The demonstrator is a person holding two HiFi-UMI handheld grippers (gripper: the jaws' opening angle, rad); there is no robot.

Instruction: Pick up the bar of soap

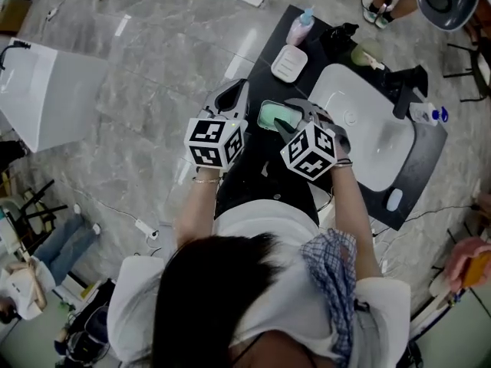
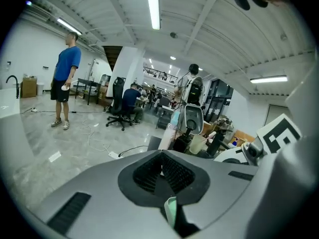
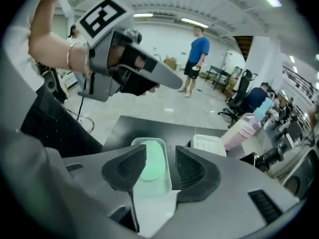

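Two grippers reach out from bent forearms over a black counter [image 1: 253, 75] in the head view. The left gripper [image 1: 232, 98] is raised a little to the left, and the right gripper [image 1: 294, 118] points down over a pale soap dish [image 1: 261, 118]. The bar of soap [image 1: 275, 116] is mint green with rounded ends, and it lies flat in that dish beside the white sink basin [image 1: 368, 152].

In the left gripper view the ribbed pads are pressed together with nothing between them. They aim up into the room, away from the soap, and only a pale green sliver [image 2: 171, 210] shows low behind them.

In the right gripper view the jaws stand spread — the soap [image 3: 152, 161] shows in the gap, lying in its dish below and ahead of the pads. Neither pad presses on it; whether the left one brushes it I cannot tell. Farther along the counter sit a second white soap dish [image 3: 209, 142] and a pink bottle [image 3: 239, 128].
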